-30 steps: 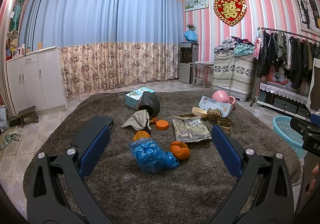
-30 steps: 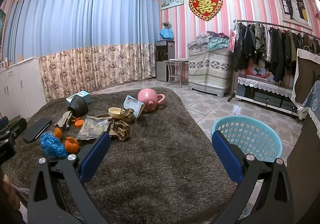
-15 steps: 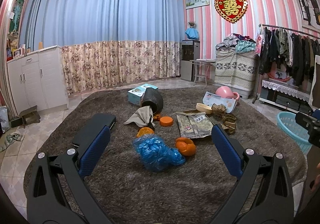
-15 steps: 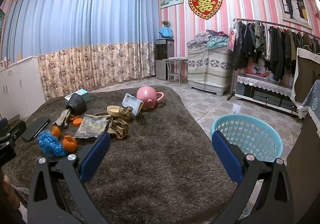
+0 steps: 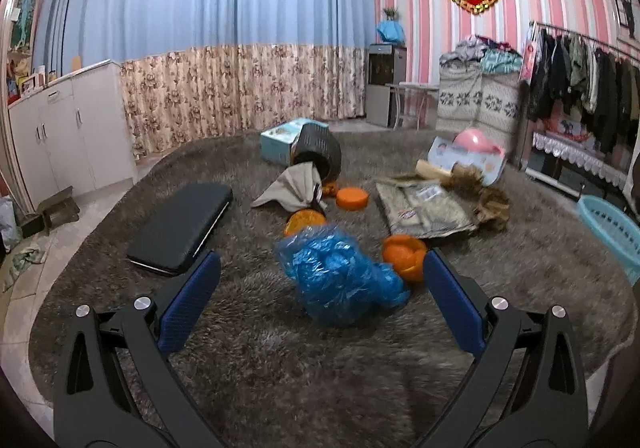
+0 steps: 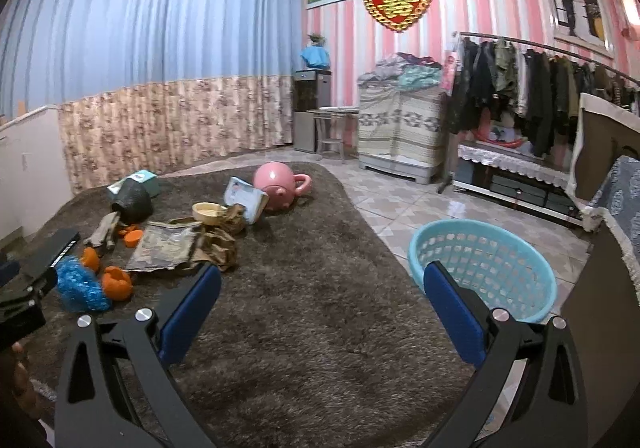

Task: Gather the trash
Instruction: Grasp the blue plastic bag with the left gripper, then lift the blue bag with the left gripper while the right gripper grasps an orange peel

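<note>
A crumpled blue plastic bag (image 5: 340, 276) lies on the brown shag rug (image 5: 280, 360), just ahead of my open, empty left gripper (image 5: 320, 300). Orange peels (image 5: 404, 254) lie beside it, an orange lid (image 5: 351, 199) behind. A flat printed wrapper (image 5: 424, 208), crumpled brown paper (image 5: 490, 204) and a grey cloth (image 5: 296, 188) lie further back. My right gripper (image 6: 322, 312) is open and empty above bare rug; the bag (image 6: 80, 284) is far to its left. A light-blue basket (image 6: 480, 264) stands off the rug at right.
A tipped black wicker bin (image 5: 318, 156), a teal box (image 5: 280, 140), a pink pot (image 6: 278, 184), a bowl (image 6: 208, 212) and a black flat case (image 5: 182, 228) are on the rug. A clothes rack (image 6: 532, 96) and a sofa arm (image 6: 616, 200) stand right.
My left gripper has moved forward and down toward the blue bag, which now sits closer between the fingers. The right gripper has barely shifted.
</note>
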### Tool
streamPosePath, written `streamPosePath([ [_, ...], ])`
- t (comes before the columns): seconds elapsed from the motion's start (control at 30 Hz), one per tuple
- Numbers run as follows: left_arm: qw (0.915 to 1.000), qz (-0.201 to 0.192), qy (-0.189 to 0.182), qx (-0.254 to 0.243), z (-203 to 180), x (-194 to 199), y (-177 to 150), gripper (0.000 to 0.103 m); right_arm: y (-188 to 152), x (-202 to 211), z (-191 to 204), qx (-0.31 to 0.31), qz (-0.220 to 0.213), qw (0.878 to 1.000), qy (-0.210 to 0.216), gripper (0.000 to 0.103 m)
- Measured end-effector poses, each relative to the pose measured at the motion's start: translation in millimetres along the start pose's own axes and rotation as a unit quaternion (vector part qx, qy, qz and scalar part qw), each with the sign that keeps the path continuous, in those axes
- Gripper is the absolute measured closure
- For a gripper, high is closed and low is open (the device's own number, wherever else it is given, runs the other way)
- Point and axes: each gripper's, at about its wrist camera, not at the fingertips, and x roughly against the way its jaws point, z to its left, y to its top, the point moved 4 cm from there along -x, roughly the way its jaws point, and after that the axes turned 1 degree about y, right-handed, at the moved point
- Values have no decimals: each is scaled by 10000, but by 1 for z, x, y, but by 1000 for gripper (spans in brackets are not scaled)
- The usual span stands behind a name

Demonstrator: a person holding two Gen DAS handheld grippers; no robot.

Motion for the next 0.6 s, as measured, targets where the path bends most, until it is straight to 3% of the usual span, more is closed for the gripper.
streamPosePath([
  [0.17,9996,235,-114,-46,-1,-23,-10,8,-3,0,4,-33,121,9998,156,4],
  [0.23,9990,360,-235,-78,-3,-30,-15,18,-2,-4,4,-72,209,9993,288,4],
  [0.3,9977,510,-417,-165,-7,-36,-18,44,-3,-5,10,-48,307,9986,425,4],
  [0.37,9964,604,-567,-196,-9,-40,-19,57,-3,-8,18,28,395,9979,515,4],
  [0.47,9961,514,-699,-180,-4,-33,-16,66,-3,-8,34,218,512,9963,651,4],
  [0.6,9971,310,-654,-234,9,-17,-4,68,-4,-11,61,424,618,9929,919,4],
])
